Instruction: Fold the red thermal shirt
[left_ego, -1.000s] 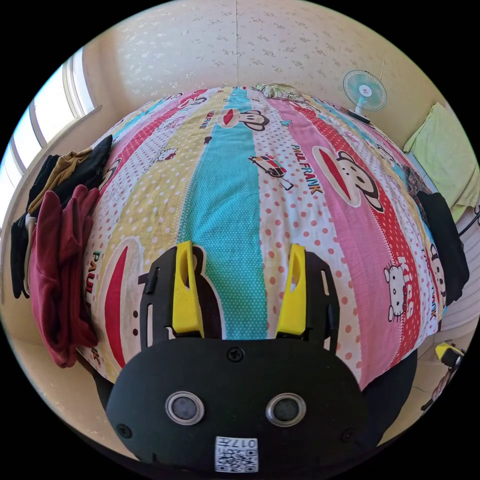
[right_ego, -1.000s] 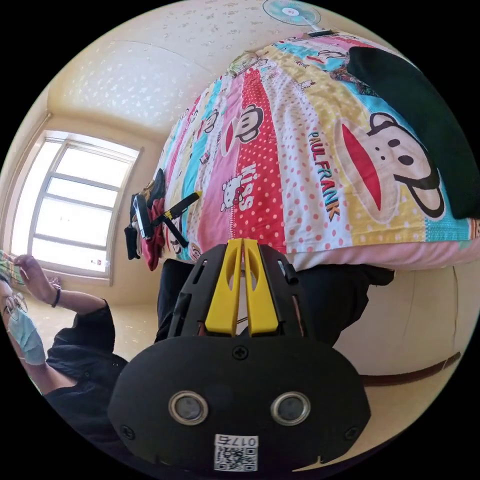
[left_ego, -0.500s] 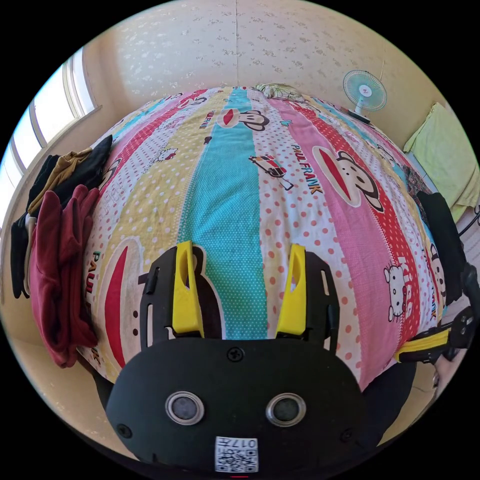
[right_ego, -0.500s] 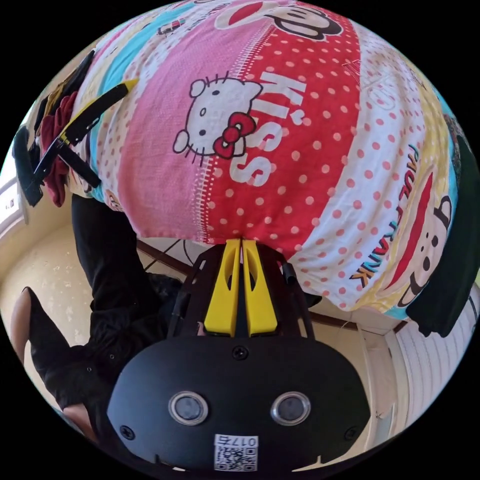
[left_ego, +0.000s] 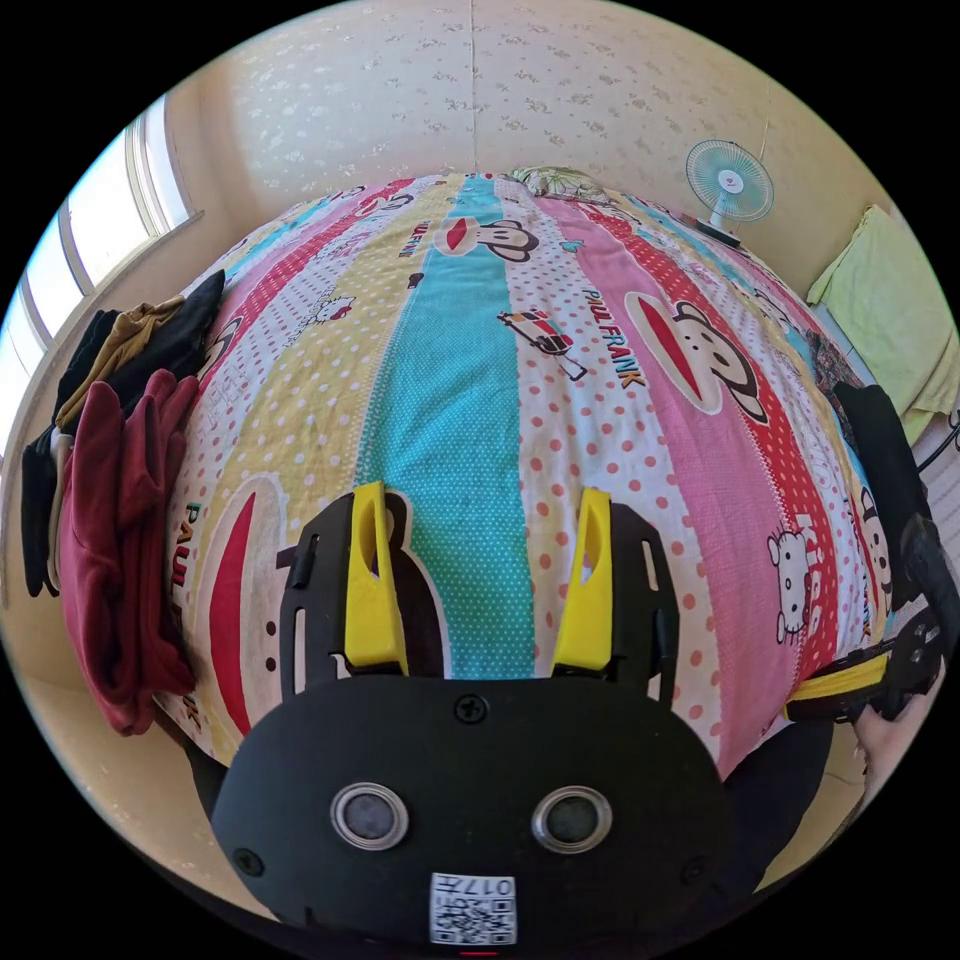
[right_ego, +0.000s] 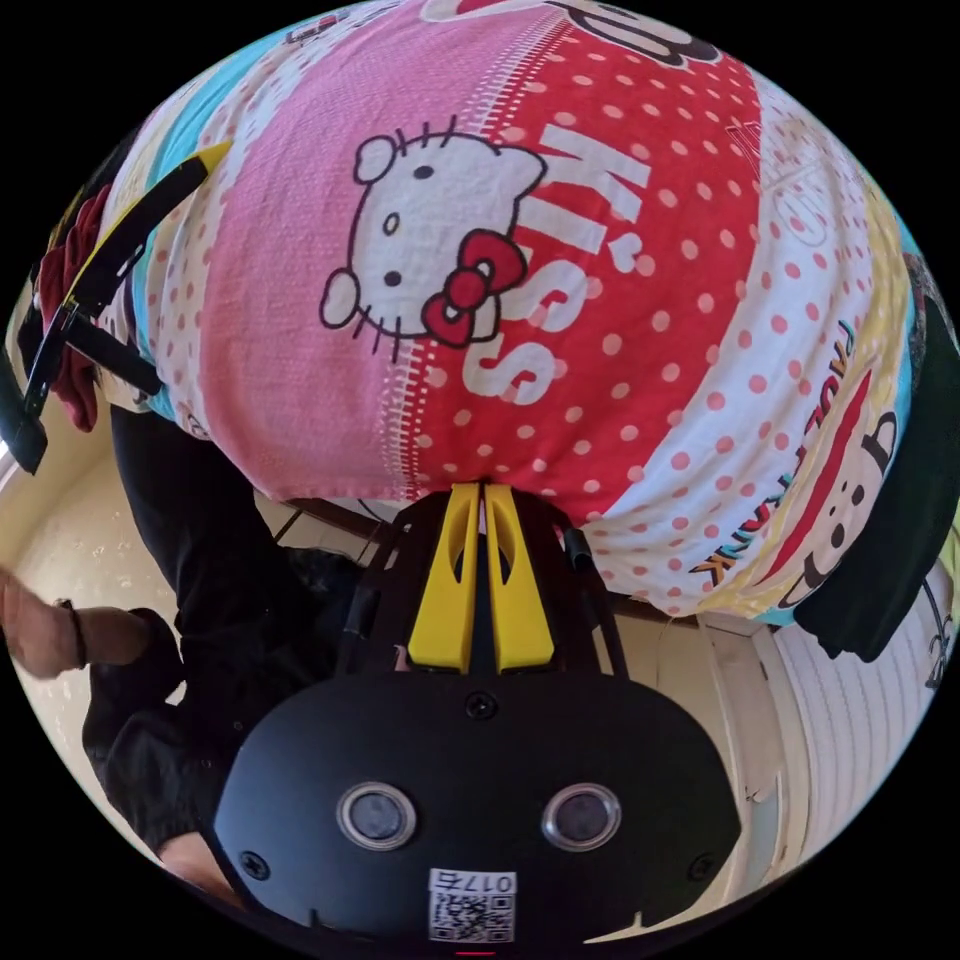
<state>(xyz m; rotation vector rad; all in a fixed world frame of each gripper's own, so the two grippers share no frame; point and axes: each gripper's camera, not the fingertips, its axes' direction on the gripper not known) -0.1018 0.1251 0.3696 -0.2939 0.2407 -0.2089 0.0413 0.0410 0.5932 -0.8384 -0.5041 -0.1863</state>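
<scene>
In the left gripper view, the left gripper (left_ego: 478, 510) is seen low over the near end of a bed (left_ego: 480, 360), and its two yellow jaws are held wide apart with nothing between them; the turquoise stripe of the bed cover is seen in the gap. The bed is covered by a striped cartoon sheet in pink, red, yellow and turquoise. The red thermal shirt (left_ego: 120, 560) is found at the left edge of the bed, where it hangs crumpled over the side in a pile with black and tan clothes (left_ego: 120, 350), well apart from both grippers. A dark garment (left_ego: 885, 480) is laid on the right edge of the bed, and a small fan (left_ego: 730, 185) is placed beyond the far corner, near the wall. The right gripper (left_ego: 850, 685) is seen at the lower right corner of the bed in this view. In the right gripper view, the right gripper (right_ego: 484, 495) is brought very close to the hanging edge of the sheet, and its jaws are pressed together with no cloth visible between them. In the same view the left gripper (right_ego: 150, 215) is seen at the upper left over the bed, and the red thermal shirt (right_ego: 70, 300) is partly visible behind it. A person's dark clothing (right_ego: 200, 560) is seen under the bed edge.
</scene>
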